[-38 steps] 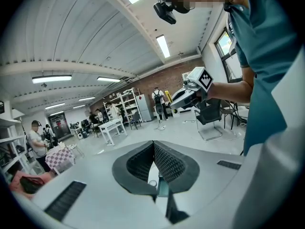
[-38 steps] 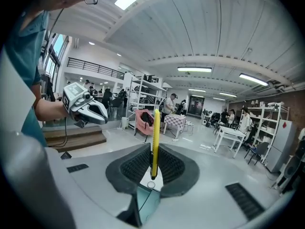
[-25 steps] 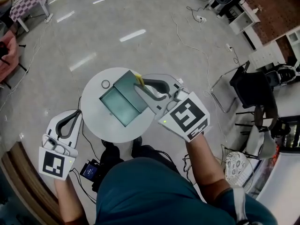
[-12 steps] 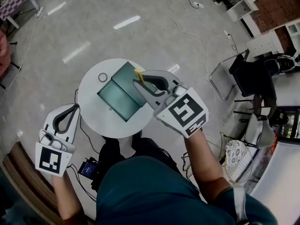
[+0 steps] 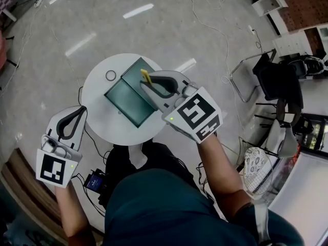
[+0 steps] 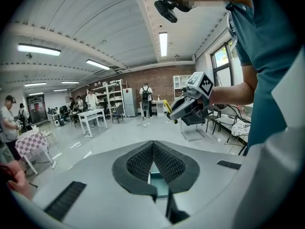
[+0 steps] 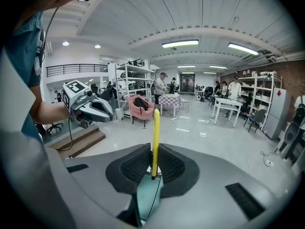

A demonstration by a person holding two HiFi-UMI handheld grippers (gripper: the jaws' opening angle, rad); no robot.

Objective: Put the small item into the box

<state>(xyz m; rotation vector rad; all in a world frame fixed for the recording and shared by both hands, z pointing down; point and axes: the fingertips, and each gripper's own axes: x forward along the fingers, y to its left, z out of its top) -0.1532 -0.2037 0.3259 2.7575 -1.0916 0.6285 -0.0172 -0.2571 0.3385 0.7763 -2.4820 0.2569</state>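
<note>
A small yellow stick (image 5: 145, 76) is clamped upright in my right gripper (image 5: 145, 83), which is shut on it; in the right gripper view the stick (image 7: 155, 135) rises between the pads. It hangs over the far right part of the open teal box (image 5: 124, 101) on the round white table (image 5: 97, 111). Teal of the box (image 7: 147, 197) shows under the jaws. My left gripper (image 5: 82, 109) hangs off the table's left edge, shut and empty; its pads (image 6: 141, 162) meet. From there I see the right gripper (image 6: 190, 109) with the stick (image 6: 167, 106).
A small ring (image 5: 110, 75) lies on the table behind the box. A chair (image 5: 266, 86) stands to the right, cables (image 5: 215, 29) run over the floor. People and white tables (image 7: 228, 109) are far off in the hall.
The head view has drifted, so the table sits higher and further left in the picture. My right gripper still holds the yellow stick over the box. The left gripper has barely moved.
</note>
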